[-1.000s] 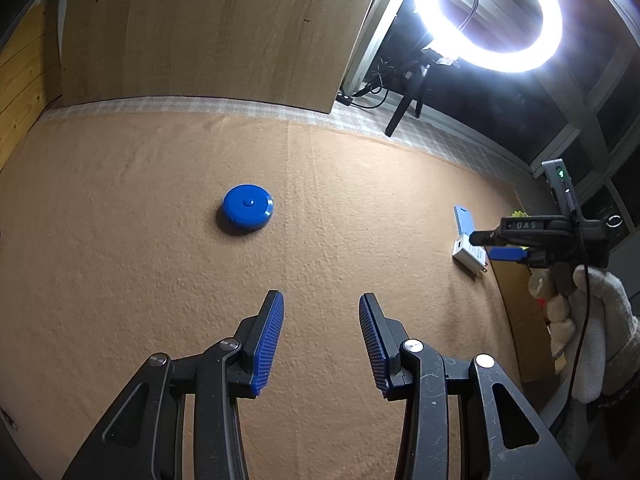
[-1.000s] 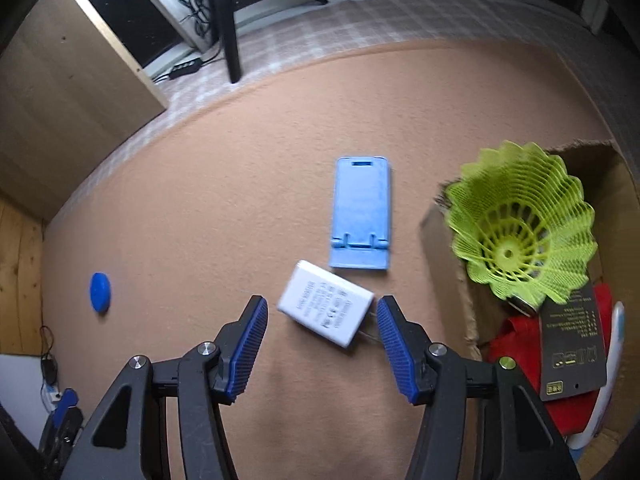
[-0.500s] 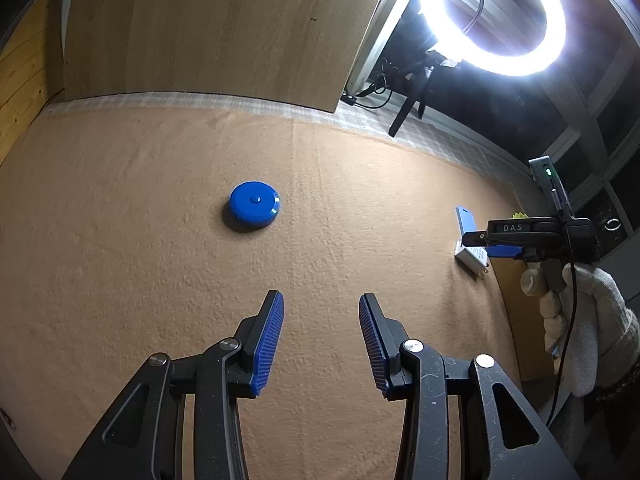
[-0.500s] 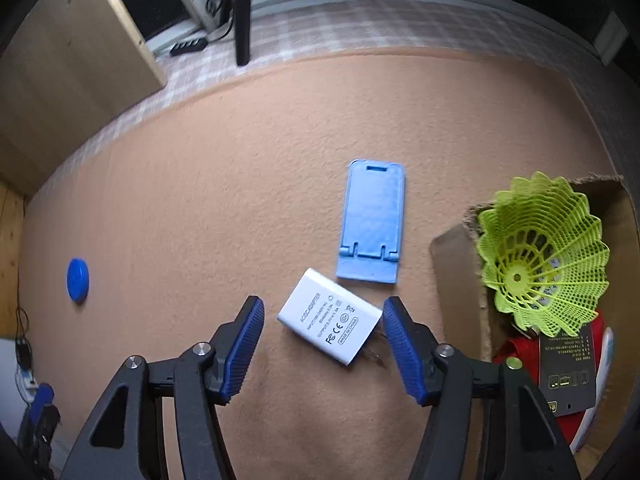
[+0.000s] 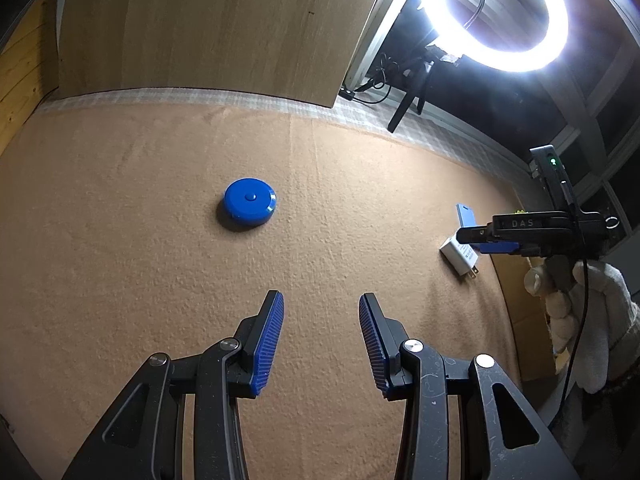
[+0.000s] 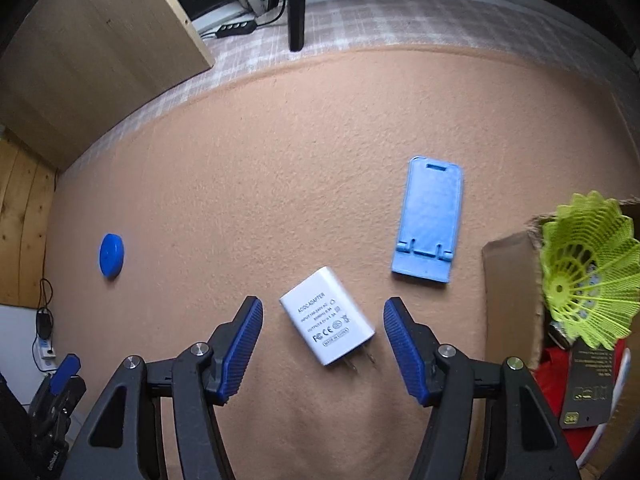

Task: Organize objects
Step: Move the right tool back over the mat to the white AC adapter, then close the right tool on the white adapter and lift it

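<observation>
I am lining up the right gripper [image 6: 323, 346] over the white charger [image 6: 327, 321], its jaws standing wide after just opening, pads clear on both sides. The charger is lying flat between them, skewed, prongs toward five o'clock. Next I judge I should roll to match it, then lower. The box [image 6: 510, 292] is waiting at three o'clock. The left gripper [image 5: 321, 340] is hanging half-open, empty.
</observation>
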`<state>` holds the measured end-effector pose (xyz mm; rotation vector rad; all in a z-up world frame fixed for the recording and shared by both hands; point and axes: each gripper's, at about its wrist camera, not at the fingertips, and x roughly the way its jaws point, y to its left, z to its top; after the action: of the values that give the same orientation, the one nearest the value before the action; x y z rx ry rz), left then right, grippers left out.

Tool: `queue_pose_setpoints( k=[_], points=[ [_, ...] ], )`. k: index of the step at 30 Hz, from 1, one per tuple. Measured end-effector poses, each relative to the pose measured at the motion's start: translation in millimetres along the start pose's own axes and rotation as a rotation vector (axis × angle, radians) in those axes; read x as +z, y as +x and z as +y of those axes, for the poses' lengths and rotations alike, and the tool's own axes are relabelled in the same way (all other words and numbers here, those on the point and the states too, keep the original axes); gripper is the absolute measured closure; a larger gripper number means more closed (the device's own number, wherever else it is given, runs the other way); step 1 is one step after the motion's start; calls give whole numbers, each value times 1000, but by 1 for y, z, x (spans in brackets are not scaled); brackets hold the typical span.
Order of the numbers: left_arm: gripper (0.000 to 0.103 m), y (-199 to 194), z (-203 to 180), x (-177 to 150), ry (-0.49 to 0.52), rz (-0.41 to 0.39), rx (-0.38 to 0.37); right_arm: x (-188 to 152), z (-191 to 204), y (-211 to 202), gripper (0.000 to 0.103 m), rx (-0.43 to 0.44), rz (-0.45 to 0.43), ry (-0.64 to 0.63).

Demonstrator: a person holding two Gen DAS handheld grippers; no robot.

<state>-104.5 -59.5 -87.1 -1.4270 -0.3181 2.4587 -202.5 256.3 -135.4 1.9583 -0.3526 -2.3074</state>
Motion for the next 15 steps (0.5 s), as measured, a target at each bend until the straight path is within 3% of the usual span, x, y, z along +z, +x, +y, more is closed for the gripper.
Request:
queue_pose_setpoints(
  k=[5,12,15],
  points=[
    [61,1,-4,-1,10,6,6,1,6,12,43,25,-3,-8],
    [61,2,-8,-4,19,15,12,-17,21,22,44,138,35,-4],
    [61,6,-10,-6,28,28,15,-25,35,22,44,127,22,-41]
  ],
)
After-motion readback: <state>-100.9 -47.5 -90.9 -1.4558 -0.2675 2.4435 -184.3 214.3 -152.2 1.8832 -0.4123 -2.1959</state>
